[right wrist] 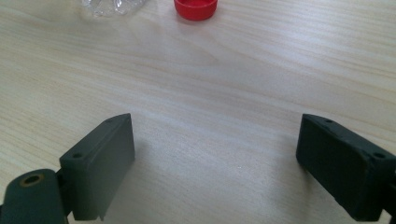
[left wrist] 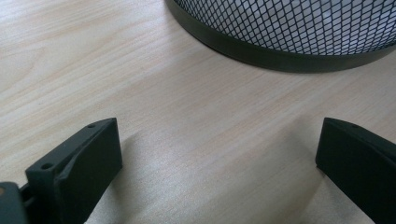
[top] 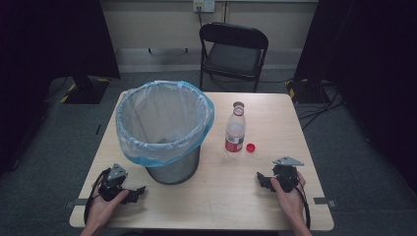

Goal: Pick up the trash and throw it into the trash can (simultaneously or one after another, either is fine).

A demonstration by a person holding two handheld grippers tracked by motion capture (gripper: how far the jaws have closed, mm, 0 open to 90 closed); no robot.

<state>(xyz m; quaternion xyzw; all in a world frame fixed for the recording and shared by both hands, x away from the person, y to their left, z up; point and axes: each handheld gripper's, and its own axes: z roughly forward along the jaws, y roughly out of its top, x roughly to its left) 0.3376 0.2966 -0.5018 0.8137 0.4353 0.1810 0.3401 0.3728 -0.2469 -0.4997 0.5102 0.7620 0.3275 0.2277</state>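
Observation:
A clear plastic bottle (top: 235,131) with a red label stands uncapped on the wooden table (top: 275,118), right of a mesh waste bin (top: 164,130) lined with a blue-rimmed bag. Its red cap (top: 251,147) lies on the table beside it. The cap (right wrist: 195,8) and the bottle's base (right wrist: 112,6) sit at the top of the right gripper view. My left gripper (top: 134,195) rests near the front left edge, open and empty, facing the bin's base (left wrist: 280,51). My right gripper (top: 263,180) rests at the front right, open and empty, short of the cap.
A black folding chair (top: 232,51) stands behind the table's far edge. Dark curtains hang at both sides, and cables lie on the grey floor at the right. Bare tabletop stretches between the two grippers.

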